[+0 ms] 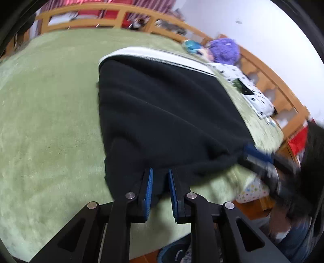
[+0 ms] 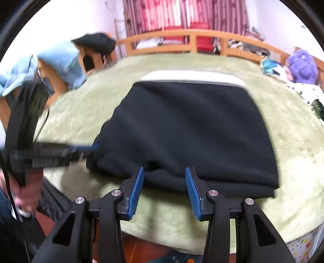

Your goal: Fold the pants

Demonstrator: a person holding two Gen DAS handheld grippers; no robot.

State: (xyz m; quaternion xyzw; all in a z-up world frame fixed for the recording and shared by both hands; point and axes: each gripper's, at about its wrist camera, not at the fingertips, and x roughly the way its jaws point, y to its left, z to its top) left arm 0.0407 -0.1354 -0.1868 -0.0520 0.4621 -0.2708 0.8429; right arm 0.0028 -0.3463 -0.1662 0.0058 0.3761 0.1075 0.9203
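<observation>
Black pants (image 1: 162,105) lie folded on a green blanket (image 1: 50,121), with a white band along their far edge. My left gripper (image 1: 161,178) is shut on the pants' near edge, and dark cloth fills the narrow gap between its blue pads (image 1: 149,182). In the right wrist view the same pants (image 2: 192,125) spread ahead. My right gripper (image 2: 164,175) has its jaws apart. The pants' near hem lies between its fingertips, and the pads (image 2: 138,182) do not press on it. The left gripper (image 2: 85,150) shows blurred at the pants' left corner. The right gripper (image 1: 257,156) shows blurred at their right corner.
A wooden bed rail (image 2: 194,38) runs round the far side before pink curtains (image 2: 182,14). A purple plush toy (image 1: 223,50) and a spotted pillow (image 1: 247,87) lie at the right. Blue clothing (image 2: 58,60) hangs at the left. The bed's near edge drops to the floor (image 2: 141,248).
</observation>
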